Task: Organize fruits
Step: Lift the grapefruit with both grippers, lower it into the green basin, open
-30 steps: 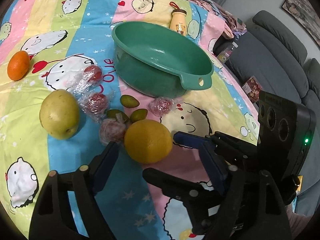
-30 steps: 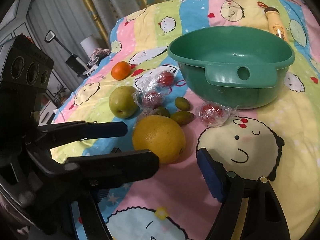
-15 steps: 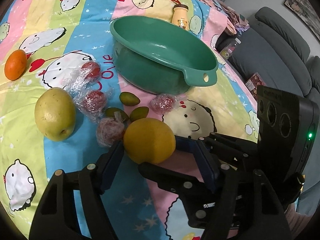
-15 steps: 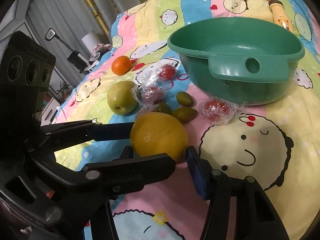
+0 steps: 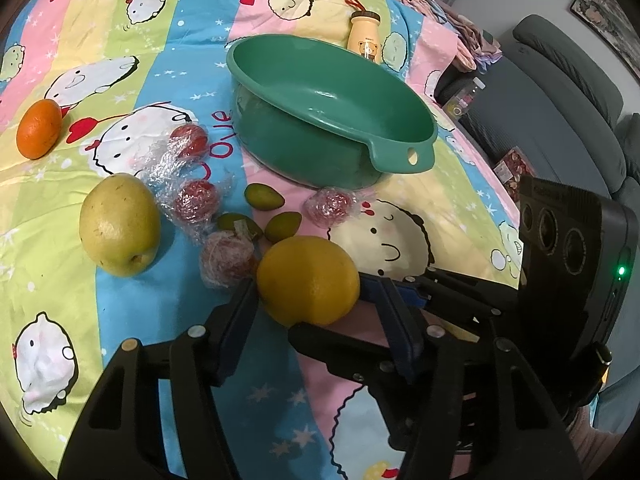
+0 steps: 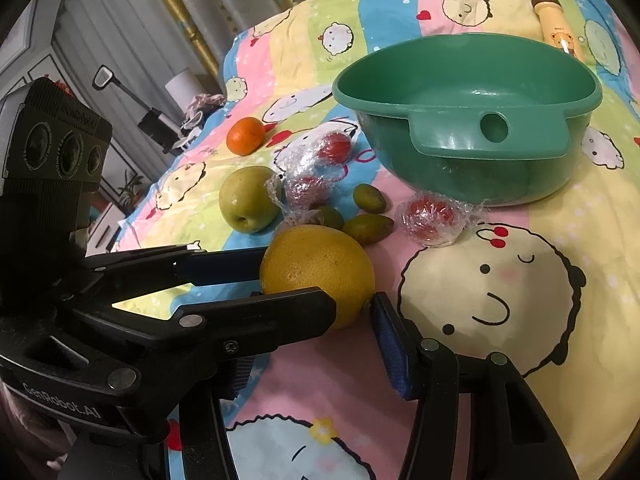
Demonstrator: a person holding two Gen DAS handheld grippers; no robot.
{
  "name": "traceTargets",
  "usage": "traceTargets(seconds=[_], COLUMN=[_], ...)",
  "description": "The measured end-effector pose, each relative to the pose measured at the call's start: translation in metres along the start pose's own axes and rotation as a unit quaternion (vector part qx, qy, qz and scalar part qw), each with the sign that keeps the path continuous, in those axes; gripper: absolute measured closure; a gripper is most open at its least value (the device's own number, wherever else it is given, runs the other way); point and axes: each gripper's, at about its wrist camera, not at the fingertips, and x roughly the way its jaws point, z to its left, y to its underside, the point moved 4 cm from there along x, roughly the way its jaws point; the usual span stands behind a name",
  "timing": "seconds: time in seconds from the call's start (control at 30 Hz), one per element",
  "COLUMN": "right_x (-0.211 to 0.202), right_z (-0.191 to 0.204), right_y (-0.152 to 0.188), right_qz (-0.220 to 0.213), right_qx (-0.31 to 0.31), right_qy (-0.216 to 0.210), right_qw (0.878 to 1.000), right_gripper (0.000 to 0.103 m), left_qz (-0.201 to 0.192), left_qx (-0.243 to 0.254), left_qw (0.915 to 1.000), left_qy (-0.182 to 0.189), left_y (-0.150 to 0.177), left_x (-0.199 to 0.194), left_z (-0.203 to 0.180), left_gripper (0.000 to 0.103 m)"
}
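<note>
Surface: cartoon-print sheet [image 5: 120, 320] in pastel stripes, with a grey sofa [image 5: 560, 92] past its far right edge.
Far left: a tangerine [image 5: 39, 129] lies alone, well apart from my tools.
Next along: a yellow-green pear [image 5: 118, 224], with film-wrapped red fruits [image 5: 196, 204] just beside it and small green fruits [image 5: 264, 197] a little further right.
Task's thing: the big yellow orange [image 5: 308, 276] sits on the sheet nearest me, just in front of the wrapped fruits.
Left gripper [image 5: 310, 300]: its jaws are closing with the big yellow orange between them, and both blue pads appear to meet the skin on either flank.
Right gripper [image 6: 354, 312]: it pinches the same orange from the other side, crossing my left one, with one finger across the fruit's near face and the blue pad at its lower right edge.
Changed: a second ago both pairs of jaws stood wider and short of the fruit. Now they have drawn in around it. The orange has not shifted.
Right of centre: the green basin [image 5: 304, 148] is empty, with a small bear-print bottle [image 5: 364, 38] behind it.
Meaning: I judge the grasp nearly made, and nothing is sorted yet. Lifting the orange into the basin looks like the next step. With two crossed grips, uneven squeeze could roll it free.
</note>
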Motion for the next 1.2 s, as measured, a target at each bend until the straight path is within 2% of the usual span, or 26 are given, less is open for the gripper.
traceTargets(seconds=[0.73, 0.97, 1.2], right_x=[-0.041, -0.060, -0.076], right_z=[0.015, 0.013, 0.000], right_y=[-0.014, -0.036, -0.074], right_qz=[-0.085, -0.125, -0.170], right_qx=[-0.022, -0.031, -0.026], right_qy=[-0.025, -0.021, -0.012], right_qw=[0.996, 0.991, 0.985], right_gripper=[0.050, 0.050, 0.050], left_qz=[-0.043, -0.069, -0.091], left_qx=[0.042, 0.065, 0.082], left_qw=[0.9978, 0.9949, 0.9923], left_qy=[-0.029, -0.033, -0.018], left_y=[-0.017, -0.045, -0.091], left_x=[-0.037, -0.047, -0.048], left_z=[-0.030, -0.043, -0.053], left_gripper=[0.045, 0.045, 0.044])
